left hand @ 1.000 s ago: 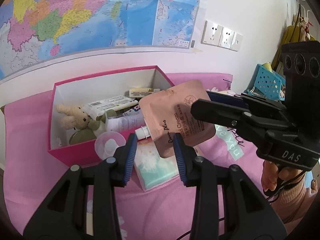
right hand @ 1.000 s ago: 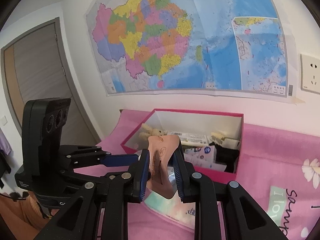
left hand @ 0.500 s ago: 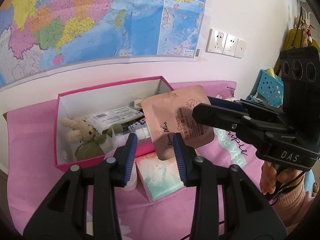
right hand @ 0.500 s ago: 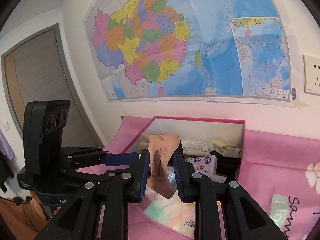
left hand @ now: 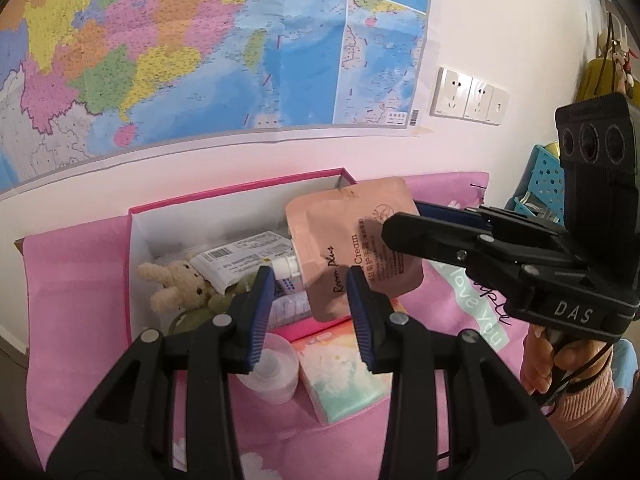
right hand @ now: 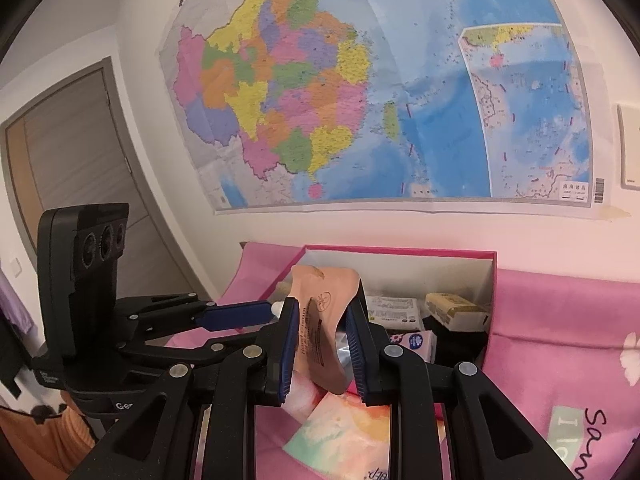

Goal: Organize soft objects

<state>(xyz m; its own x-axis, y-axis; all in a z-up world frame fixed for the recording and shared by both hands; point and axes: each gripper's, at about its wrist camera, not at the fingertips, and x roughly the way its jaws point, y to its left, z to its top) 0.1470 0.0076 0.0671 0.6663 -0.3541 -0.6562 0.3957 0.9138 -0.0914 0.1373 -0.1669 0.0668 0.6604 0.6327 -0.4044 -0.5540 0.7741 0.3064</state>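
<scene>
A peach hand-cream pouch (left hand: 352, 240) with a white cap hangs over the front right part of the pink box (left hand: 224, 192), and my right gripper (left hand: 404, 220) is shut on its right side. In the right wrist view the pouch (right hand: 320, 320) is bent between the two blue pads, in front of the box (right hand: 400, 250). My left gripper (left hand: 310, 312) is open, nothing between its fingers, just in front of the box and left of the pouch. It also shows in the right wrist view, the left gripper (right hand: 260, 320) pointing at the pouch's cap.
Inside the box lie a plush rabbit (left hand: 180, 284), packets and tubes. A pastel tissue pack (left hand: 348, 380) and a white round jar (left hand: 276, 372) sit on the pink cloth in front of it. A blue basket (left hand: 548, 184) stands far right; a map covers the wall.
Both grippers have drifted a little toward the box, the pouch now over its front right part. The grip on the pouch and the left jaws' gap look unchanged.
</scene>
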